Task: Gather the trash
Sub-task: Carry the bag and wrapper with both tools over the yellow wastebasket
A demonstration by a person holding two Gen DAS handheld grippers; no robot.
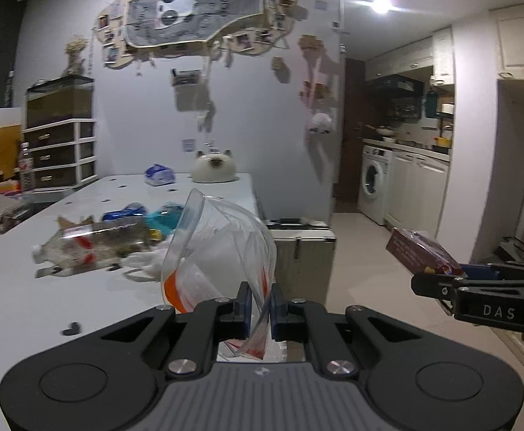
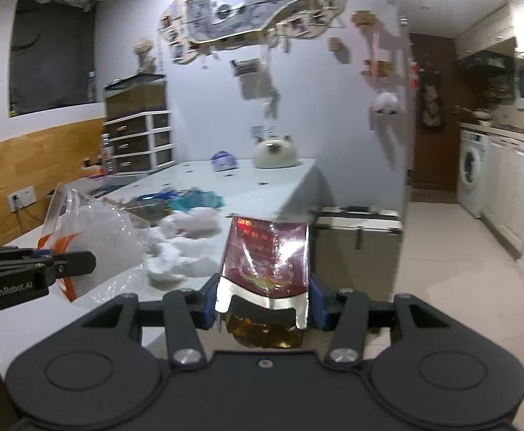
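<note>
My left gripper (image 1: pixel 260 309) is shut on the edge of a clear plastic bag with orange print (image 1: pixel 219 251), which stands up in front of it with its mouth gaping. The same bag (image 2: pixel 93 230) shows at the left of the right wrist view, with the left gripper (image 2: pixel 79 262) beside it. My right gripper (image 2: pixel 262 301) is shut on a dark red foil snack packet (image 2: pixel 265 258), held upright off the table's right edge. The packet (image 1: pixel 420 251) and right gripper (image 1: pixel 438 282) appear at the right of the left wrist view.
On the white table (image 1: pixel 28 287) lie a crumpled wrapper (image 1: pixel 93 244), blue and teal packaging (image 1: pixel 154 215), white tissues (image 2: pixel 186 248), a blue pouch (image 1: pixel 159 175) and a cat-shaped lamp (image 1: pixel 213 168). A metal case (image 1: pixel 305 248) stands beside the table. Drawers (image 1: pixel 61 151) stand at the left; a kitchen at the right.
</note>
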